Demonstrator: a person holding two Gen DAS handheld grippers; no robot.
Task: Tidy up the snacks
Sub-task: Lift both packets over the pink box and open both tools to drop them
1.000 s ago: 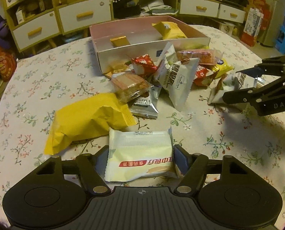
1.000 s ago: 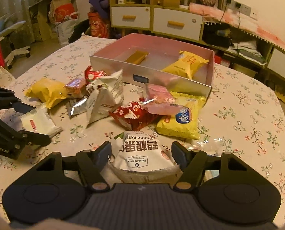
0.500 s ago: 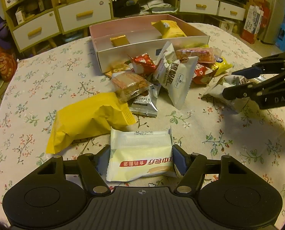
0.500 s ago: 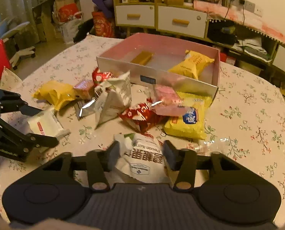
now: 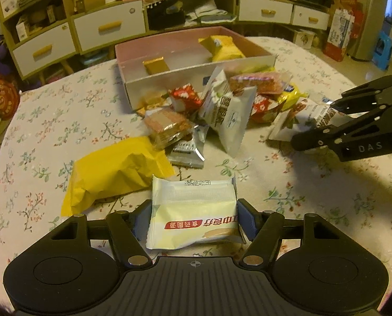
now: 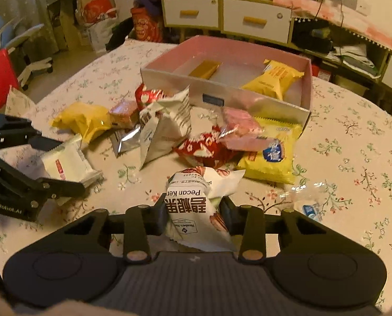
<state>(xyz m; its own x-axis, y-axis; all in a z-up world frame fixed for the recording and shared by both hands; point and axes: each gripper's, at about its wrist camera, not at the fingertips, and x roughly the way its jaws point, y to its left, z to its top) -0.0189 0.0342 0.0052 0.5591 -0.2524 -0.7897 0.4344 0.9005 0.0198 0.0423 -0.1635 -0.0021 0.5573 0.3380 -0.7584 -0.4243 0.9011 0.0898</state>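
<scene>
My left gripper (image 5: 193,218) is shut on a cream snack packet (image 5: 193,210) with a red label, low over the table; it also shows in the right wrist view (image 6: 67,163). My right gripper (image 6: 193,213) is shut on a white pecan snack bag (image 6: 196,205), lifted slightly off the table; the bag shows in the left wrist view (image 5: 306,121). A pink box (image 5: 196,79) behind the pile holds a gold bar (image 5: 156,64) and a yellow packet (image 5: 222,47). Several loose snacks lie in front of it.
A large yellow packet (image 5: 111,171) lies left of my left gripper. A white bag (image 5: 230,113), red packets (image 6: 203,147) and a yellow packet (image 6: 272,155) crowd the box front. Clear wrapper (image 6: 309,197) lies at the right. Drawers stand behind the floral-cloth table (image 5: 51,121).
My right gripper closed tighter on the pecan bag and lifted it off the table. My left gripper stayed shut on the cream packet, hardly moving.
</scene>
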